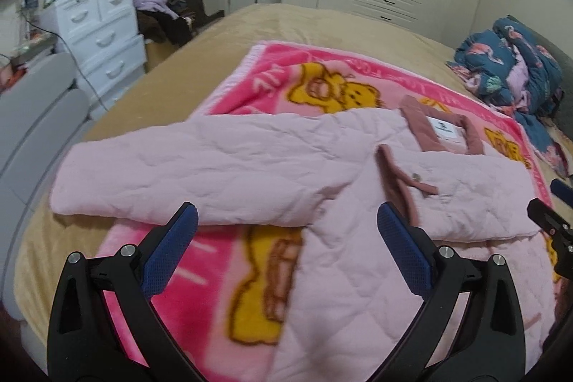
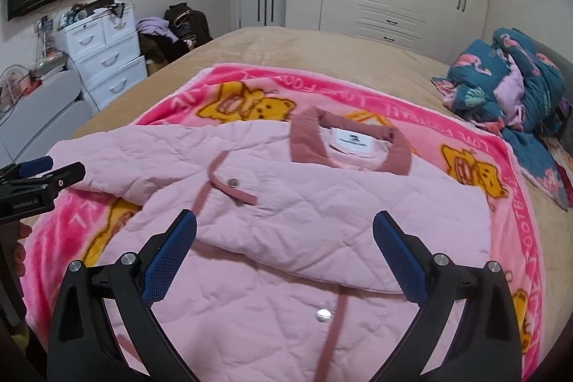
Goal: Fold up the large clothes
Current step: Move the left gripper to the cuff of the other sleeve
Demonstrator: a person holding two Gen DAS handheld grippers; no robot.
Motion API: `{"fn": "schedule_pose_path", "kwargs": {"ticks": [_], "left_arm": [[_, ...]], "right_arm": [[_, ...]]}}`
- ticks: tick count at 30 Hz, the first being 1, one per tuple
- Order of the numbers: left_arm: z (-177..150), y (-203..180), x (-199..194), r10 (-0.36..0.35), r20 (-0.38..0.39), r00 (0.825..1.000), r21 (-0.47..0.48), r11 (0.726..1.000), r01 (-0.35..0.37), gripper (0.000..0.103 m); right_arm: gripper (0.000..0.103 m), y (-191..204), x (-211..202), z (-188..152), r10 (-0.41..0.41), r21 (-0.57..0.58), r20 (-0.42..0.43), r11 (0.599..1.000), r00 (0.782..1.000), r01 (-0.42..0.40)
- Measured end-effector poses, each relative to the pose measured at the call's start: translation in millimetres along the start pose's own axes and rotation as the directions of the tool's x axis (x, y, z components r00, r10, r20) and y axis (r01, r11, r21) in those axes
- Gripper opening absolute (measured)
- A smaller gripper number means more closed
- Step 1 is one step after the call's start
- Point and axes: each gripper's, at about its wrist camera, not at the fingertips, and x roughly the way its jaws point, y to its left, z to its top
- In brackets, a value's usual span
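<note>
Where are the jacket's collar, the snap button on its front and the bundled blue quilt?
collar (image 2: 306,140): right wrist view, left band.
snap button (image 2: 323,315): right wrist view, its centre.
blue quilt (image 2: 501,77): right wrist view, middle of the bundle.

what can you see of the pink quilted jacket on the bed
The pink quilted jacket looks soft and padded, with darker pink trim at the collar and front edge, silver snaps and a white neck label. It lies flat, front up, on a pink bear-print blanket. The right sleeve is folded across the chest; the other sleeve stretches sideways. Nothing grips it.
</note>
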Motion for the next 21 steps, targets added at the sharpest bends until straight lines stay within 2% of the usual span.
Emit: {"fn": "schedule_pose_path", "kwargs": {"ticks": [10, 21], "left_arm": [[-3, 35, -2, 0.077, 0.032, 0.997, -0.006, 0.997, -0.077, 0.094], [-15, 97, 22, 0.142, -0.028, 0.990, -0.132, 0.981, -0.144, 0.094]], "right_arm": [[0.098, 57, 17, 15, 0.056, -0.066, -0.007, 0.996, 0.998, -0.057], [0.098, 120, 35, 23, 0.113, -0.156, -0.025, 0.981, 0.993, -0.115]]}}
